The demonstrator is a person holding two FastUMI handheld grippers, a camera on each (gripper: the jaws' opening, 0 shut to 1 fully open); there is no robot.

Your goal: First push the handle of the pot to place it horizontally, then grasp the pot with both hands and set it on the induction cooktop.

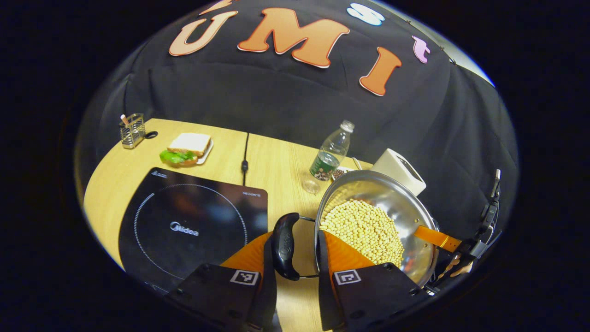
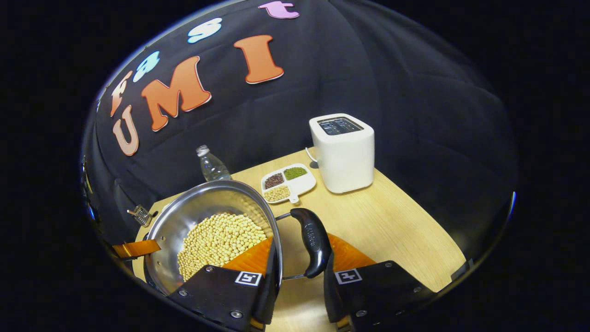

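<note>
Wood table (image 1: 276, 161) carries the cooktop (image 1: 193, 226), toaster (image 2: 343, 152) and pot (image 1: 382, 216) before black cloth. Left gripper (image 1: 297, 258) and right gripper (image 2: 302, 269) each stand open around a pot handle (image 1: 286, 246).

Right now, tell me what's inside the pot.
The pot holds a heap of pale round beans, piled toward one side, bare steel wall above. The bottom beneath the heap is covered.

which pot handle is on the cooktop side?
The black handle between the left tongs, beside the black induction cooktop; the other black handle faces the white toaster.
</note>
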